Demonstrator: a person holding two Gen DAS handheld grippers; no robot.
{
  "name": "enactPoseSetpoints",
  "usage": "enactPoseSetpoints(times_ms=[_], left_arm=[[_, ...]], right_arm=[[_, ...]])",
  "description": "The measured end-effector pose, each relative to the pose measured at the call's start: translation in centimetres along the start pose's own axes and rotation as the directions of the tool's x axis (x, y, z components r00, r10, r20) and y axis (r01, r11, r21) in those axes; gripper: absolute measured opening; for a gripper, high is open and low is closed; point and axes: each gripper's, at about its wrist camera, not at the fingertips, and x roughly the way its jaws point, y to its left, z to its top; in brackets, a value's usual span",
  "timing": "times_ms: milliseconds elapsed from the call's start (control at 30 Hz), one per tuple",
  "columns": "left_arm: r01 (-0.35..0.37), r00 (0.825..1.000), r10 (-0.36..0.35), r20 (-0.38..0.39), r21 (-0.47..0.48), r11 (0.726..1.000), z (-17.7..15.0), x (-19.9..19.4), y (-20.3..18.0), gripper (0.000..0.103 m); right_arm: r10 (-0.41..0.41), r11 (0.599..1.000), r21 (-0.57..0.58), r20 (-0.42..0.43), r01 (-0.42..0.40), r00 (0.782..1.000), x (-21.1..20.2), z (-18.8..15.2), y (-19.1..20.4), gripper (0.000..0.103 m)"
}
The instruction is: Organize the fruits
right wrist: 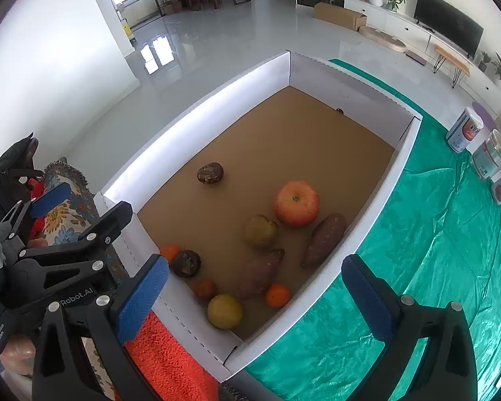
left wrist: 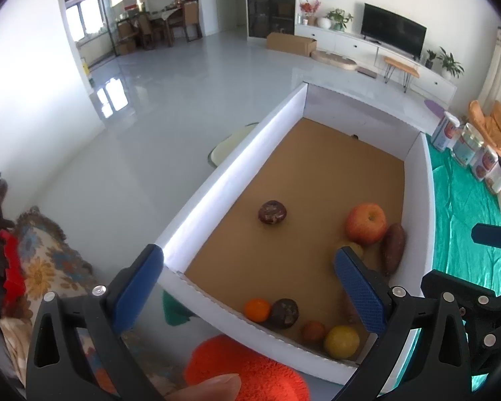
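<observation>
A white box (right wrist: pixel 197 110) with a brown floor holds the fruit; it also shows in the left wrist view (left wrist: pixel 230 170). Inside lie a red apple (right wrist: pixel 296 203), a green pear (right wrist: pixel 260 230), two sweet potatoes (right wrist: pixel 324 239), a yellow fruit (right wrist: pixel 224 310), oranges (right wrist: pixel 277 295) and dark round fruits (right wrist: pixel 210 173). The apple (left wrist: pixel 366 223) and a dark fruit (left wrist: pixel 272 212) show in the left wrist view. My left gripper (left wrist: pixel 247 287) is open and empty over the box's near corner. My right gripper (right wrist: pixel 255 295) is open and empty above the near fruits.
A green cloth (right wrist: pixel 434 250) covers the table to the right of the box. Several jars (right wrist: pixel 464 130) stand at its far right. An orange towel (right wrist: pixel 170 361) and a patterned cloth (left wrist: pixel 46 267) lie at the near left. Beyond is a bare floor.
</observation>
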Motion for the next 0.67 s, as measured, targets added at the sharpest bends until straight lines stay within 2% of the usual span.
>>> enactPoseSetpoints(times_ms=[333,667], left_arm=[[0.010,1.000,-0.010,0.009,0.004,1.000,0.47,-0.70,0.16,0.102],[0.094,0.996,-0.093,0.009,-0.014,0.996,0.22,-1.01,0.48,0.102]], right_arm=[[0.000,1.000,-0.019,0.013,0.001,1.000,-0.41,-0.10,0.42,0.103],[-0.007,1.000,-0.012,0.020,0.007,1.000,-0.45,-0.28,0.13,0.103]])
